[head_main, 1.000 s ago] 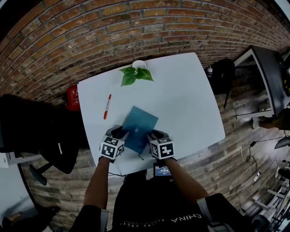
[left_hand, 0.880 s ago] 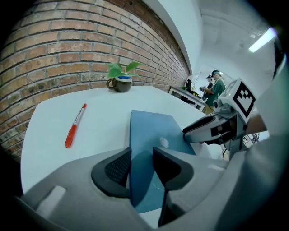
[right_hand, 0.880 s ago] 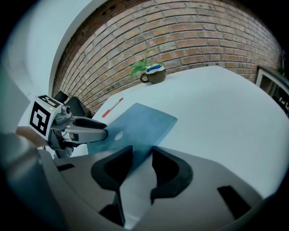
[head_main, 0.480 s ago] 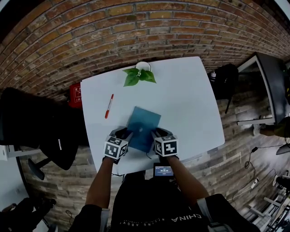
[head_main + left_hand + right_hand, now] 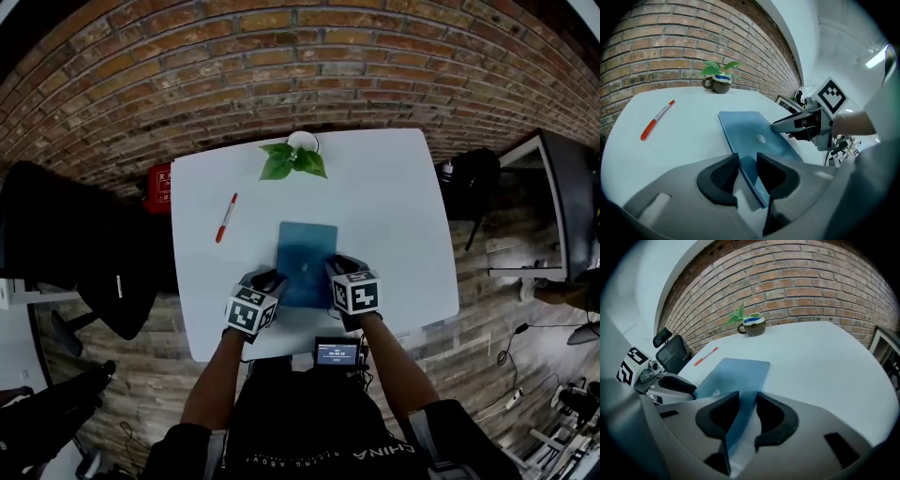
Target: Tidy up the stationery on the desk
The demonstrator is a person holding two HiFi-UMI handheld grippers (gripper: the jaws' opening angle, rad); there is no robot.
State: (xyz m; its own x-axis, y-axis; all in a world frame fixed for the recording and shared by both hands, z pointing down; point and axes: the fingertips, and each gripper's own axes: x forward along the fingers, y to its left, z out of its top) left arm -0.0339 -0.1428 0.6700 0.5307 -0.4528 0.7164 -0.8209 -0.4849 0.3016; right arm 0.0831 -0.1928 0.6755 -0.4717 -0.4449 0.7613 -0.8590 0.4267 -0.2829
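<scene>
Gripping the notebook (image 5: pixel 307 246) on the desk (image 5: pixel 394 206): left gripper (image 5: pixel 746 160) and right gripper (image 5: pixel 747 398) fingers, just narrowing, straddle its near corners unclamped; next, pinch it firmly and lift.

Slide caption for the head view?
Left gripper and right gripper, jaws just closing, straddle the notebook on the desk; pen, plant beyond.

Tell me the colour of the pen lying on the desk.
The pen is red with a white middle section. It shows best in the left gripper view.
</scene>
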